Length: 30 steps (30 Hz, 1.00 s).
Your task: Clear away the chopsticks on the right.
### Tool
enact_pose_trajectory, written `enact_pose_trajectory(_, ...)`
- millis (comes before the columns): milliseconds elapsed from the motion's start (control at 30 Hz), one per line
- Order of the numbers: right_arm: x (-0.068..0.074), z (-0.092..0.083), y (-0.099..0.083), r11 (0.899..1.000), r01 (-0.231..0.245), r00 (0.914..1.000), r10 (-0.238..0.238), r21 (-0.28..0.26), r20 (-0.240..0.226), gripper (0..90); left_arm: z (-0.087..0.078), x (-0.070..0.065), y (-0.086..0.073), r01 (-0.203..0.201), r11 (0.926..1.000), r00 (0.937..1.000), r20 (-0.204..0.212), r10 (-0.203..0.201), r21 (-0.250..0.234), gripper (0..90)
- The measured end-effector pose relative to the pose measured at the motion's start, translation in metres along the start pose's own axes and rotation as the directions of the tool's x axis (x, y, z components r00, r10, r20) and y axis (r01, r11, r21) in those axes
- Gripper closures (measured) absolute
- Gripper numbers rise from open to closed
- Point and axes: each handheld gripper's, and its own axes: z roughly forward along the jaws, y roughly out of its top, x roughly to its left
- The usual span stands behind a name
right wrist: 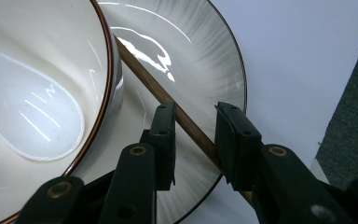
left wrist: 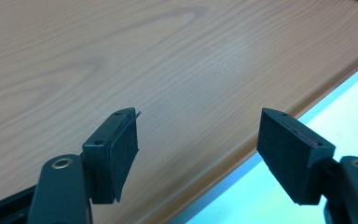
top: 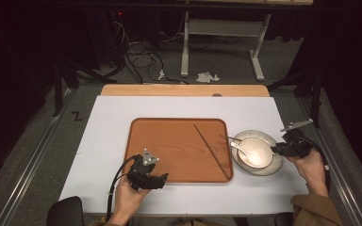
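High view: wooden tray (top: 169,146) on a white sheet (top: 108,117), one chopstick (top: 211,150) lying diagonal in it, plate (top: 275,165) with bowl (top: 259,149) and white spoon (top: 239,149) just right of the tray. Right gripper view adds detail: a second chopstick (right wrist: 168,100), brown wood, rests across the ribbed glossy plate beside the bowl, running between the right gripper (right wrist: 195,140) jaws, narrow gap; contact unclear. Left gripper (left wrist: 196,144) jaws wide apart, foam-padded, holding nothing, over the tray's near edge. The second chopstick's far end is hidden behind the bowl.
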Motion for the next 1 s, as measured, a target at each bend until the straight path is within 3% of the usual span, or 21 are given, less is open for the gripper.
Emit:
enact_pose_trajectory(267,-0.0024,0.0018,0.0023,1.0,-0.003,0.9999,0.002,-0.007,-0.011,72.6,-0.0013,0.0003,-0.0021,0.006,1.0,1.0,-0.006,-0.006,0.003,29.1)
enact_pose_trajectory(1000,-0.0029,0.004,0.0043,1.0,0.005,0.9998,-0.004,-0.018,0.022,79.3,-0.002,0.0003,-0.0035,0.01,0.9999,0.9999,-0.009,-0.01,0.004,29.3)
